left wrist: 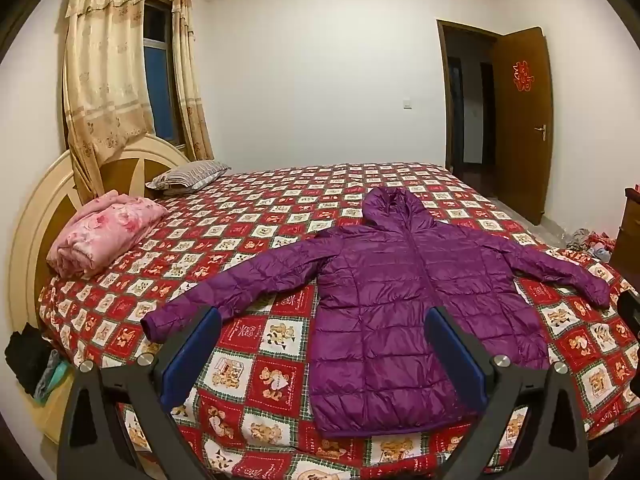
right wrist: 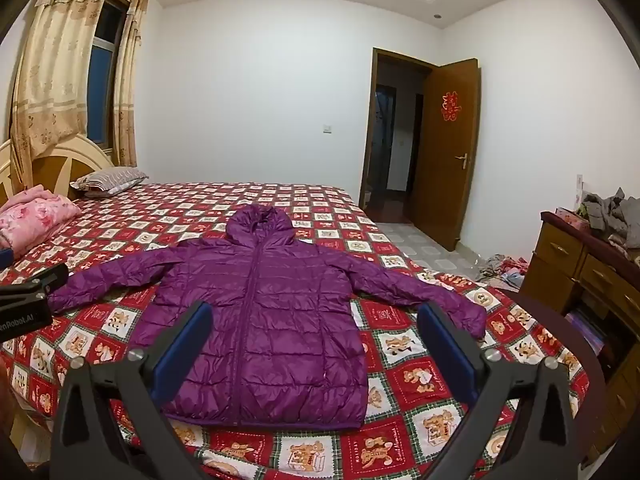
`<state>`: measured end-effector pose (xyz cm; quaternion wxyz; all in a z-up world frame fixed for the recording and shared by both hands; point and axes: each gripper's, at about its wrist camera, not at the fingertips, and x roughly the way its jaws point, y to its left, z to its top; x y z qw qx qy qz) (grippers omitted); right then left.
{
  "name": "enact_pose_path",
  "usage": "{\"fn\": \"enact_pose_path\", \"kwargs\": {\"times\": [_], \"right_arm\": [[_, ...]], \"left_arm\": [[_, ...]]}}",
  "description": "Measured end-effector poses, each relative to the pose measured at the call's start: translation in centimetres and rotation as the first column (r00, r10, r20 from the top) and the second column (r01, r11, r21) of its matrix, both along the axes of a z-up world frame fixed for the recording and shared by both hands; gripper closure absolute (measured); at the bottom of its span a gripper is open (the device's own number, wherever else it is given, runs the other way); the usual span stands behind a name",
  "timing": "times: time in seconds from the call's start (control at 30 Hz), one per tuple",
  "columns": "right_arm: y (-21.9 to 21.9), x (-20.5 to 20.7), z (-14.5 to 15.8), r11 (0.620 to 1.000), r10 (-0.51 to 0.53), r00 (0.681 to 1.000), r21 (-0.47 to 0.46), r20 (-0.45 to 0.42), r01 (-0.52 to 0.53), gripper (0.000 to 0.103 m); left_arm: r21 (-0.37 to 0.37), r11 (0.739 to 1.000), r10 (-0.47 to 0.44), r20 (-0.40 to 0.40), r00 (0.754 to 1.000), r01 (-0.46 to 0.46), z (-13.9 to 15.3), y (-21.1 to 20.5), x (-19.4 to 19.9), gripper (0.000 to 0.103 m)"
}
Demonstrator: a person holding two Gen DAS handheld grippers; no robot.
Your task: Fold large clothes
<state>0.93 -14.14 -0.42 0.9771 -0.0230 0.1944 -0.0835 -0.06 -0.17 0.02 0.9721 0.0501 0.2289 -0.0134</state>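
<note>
A purple hooded puffer jacket [left wrist: 404, 312] lies flat and zipped on the bed, front up, hood away from me, both sleeves spread out; it also shows in the right wrist view [right wrist: 268, 320]. My left gripper [left wrist: 322, 344] is open and empty, held above the bed's near edge, over the jacket's left half and left sleeve. My right gripper [right wrist: 316, 340] is open and empty, held above the jacket's lower right part. The left gripper's body shows at the left edge of the right wrist view [right wrist: 28, 296].
The bed [left wrist: 256, 364] has a red bear-print cover. A folded pink blanket [left wrist: 108, 236] and a striped pillow [left wrist: 188, 174] lie by the headboard. A wooden dresser [right wrist: 588, 276] with clothes on top stands to the right. An open door [right wrist: 448, 148] is behind.
</note>
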Motion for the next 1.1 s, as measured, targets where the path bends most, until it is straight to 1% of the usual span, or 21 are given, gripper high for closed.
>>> {"fn": "enact_pose_path", "kwargs": {"times": [0.03, 0.17, 0.33, 0.4, 0.57, 0.67, 1.1], "right_arm": [[-0.1, 0.0, 0.0, 1.0, 0.001, 1.0, 0.005, 0.0, -0.001, 0.0], [-0.2, 0.0, -0.1, 1.0, 0.003, 1.0, 0.007, 0.001, -0.003, 0.0], [-0.5, -0.2, -0.2, 1.0, 0.005, 1.0, 0.005, 0.0, -0.005, 0.0], [0.1, 0.4, -0.3, 1.0, 0.005, 1.0, 0.007, -0.005, -0.005, 0.0], [0.4, 0.3, -0.3, 1.0, 0.01, 1.0, 0.001, -0.007, -0.01, 0.0], [0.3, 0.2, -0.8, 1.0, 0.017, 1.0, 0.006, -0.007, -0.017, 0.0], [0.7, 0.4, -0.7, 1.0, 0.024, 1.0, 0.001, -0.012, -0.024, 0.0]], "left_arm": [[-0.009, 1.0, 0.003, -0.006, 1.0, -0.004, 0.0, 0.0, 0.1, 0.001], [-0.002, 1.0, 0.007, 0.003, 1.0, -0.007, -0.7, -0.8, -0.1, 0.001], [-0.015, 1.0, 0.005, -0.002, 1.0, -0.006, -0.5, -0.1, 0.2, 0.001], [-0.023, 1.0, 0.005, -0.003, 1.0, -0.005, -0.4, 0.1, 0.3, 0.001], [-0.017, 1.0, -0.001, 0.0, 1.0, 0.001, -0.1, 0.3, 0.1, 0.001], [-0.021, 1.0, 0.003, 0.002, 1.0, -0.003, -0.2, 0.4, 0.0, 0.001], [-0.028, 1.0, 0.004, -0.002, 1.0, -0.004, -0.1, 0.6, 0.0, 0.001]]}}
